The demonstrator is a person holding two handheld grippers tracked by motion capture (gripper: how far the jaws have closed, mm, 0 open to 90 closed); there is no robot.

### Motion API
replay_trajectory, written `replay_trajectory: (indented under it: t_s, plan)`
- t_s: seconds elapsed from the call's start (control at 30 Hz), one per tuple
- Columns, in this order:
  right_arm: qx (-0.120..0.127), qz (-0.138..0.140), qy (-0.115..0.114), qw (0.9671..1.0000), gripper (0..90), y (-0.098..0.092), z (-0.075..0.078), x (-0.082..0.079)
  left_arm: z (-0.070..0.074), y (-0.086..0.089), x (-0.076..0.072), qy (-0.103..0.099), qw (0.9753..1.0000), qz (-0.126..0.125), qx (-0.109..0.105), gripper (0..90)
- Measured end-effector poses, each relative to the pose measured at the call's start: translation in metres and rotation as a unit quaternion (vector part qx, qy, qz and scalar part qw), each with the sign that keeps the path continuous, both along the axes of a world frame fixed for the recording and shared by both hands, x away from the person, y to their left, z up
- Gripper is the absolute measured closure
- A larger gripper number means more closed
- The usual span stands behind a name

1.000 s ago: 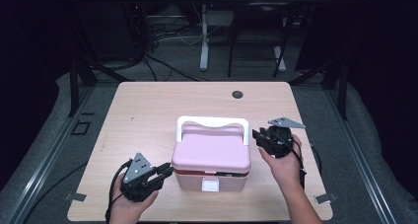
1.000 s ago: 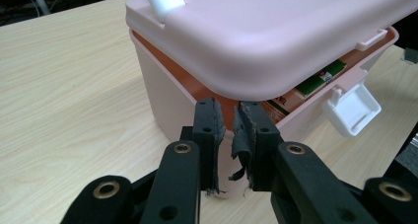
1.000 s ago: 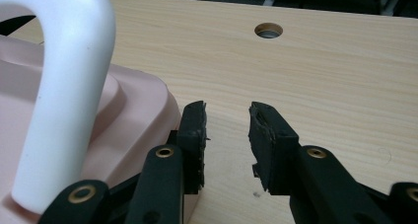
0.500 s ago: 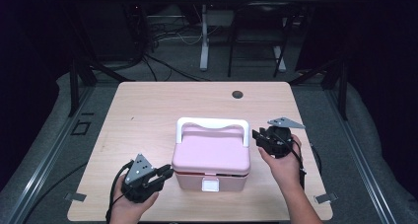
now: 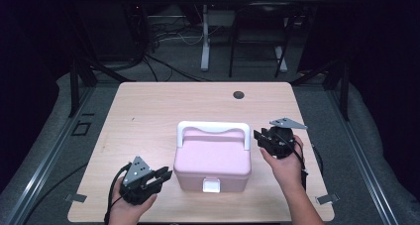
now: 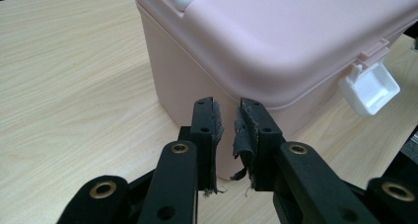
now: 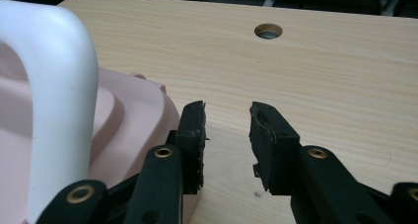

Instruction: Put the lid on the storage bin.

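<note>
Box: pink box (image 5: 212,158) with white handle (image 5: 213,131) and white latch (image 5: 211,186), near centre of the wooden table (image 5: 148,116).
Left gripper (image 5: 161,176): near-left of the box, jaws a narrow slit apart, holding nothing.
Right gripper (image 5: 258,137): right of the box by the handle's end, jaws spread, empty.
Table hole (image 5: 238,94): far side, 1 only.
</note>
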State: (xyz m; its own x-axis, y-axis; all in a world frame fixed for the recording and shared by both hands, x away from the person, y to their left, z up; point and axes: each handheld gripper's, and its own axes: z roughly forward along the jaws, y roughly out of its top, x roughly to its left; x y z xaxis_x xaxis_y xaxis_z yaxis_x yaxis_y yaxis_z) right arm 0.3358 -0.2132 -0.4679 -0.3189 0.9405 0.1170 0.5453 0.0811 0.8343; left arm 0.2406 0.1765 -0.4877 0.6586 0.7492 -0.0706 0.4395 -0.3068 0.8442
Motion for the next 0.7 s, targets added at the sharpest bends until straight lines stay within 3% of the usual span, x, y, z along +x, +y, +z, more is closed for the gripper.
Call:
replay_trajectory:
  t_s: [0.3, 0.4, 0.43, 0.47, 0.5, 0.7]
  plan:
    - [0.002, 0.0, 0.001, 1.0, 66.3, -0.004, 0.003, -0.001, -0.007, 0.006, 0.006, 0.003, 0.9999, 0.015, -0.002, 70.4]
    - [0.008, -0.005, -0.011, 0.9999, 66.1, -0.003, 0.003, -0.001, -0.009, 0.009, 0.009, 0.003, 0.9997, 0.023, -0.001, 69.2]
    - [0.001, 0.0, 0.006, 1.0, 66.0, -0.005, 0.005, -0.002, -0.009, 0.01, 0.01, 0.002, 0.9997, 0.025, -0.002, 68.6]
    - [0.001, 0.0, 0.006, 1.0, 66.0, -0.005, 0.005, -0.002, -0.01, 0.011, 0.011, 0.002, 0.9996, 0.028, -0.003, 68.6]
    - [0.008, -0.003, -0.008, 0.9999, 65.9, -0.005, 0.004, -0.001, -0.011, 0.014, 0.013, 0.003, 0.9995, 0.033, -0.003, 67.9]
    - [0.006, -0.004, -0.001, 1.0, 65.6, -0.006, 0.005, -0.002, -0.016, 0.019, 0.018, 0.007, 0.999, 0.045, -0.003, 66.1]
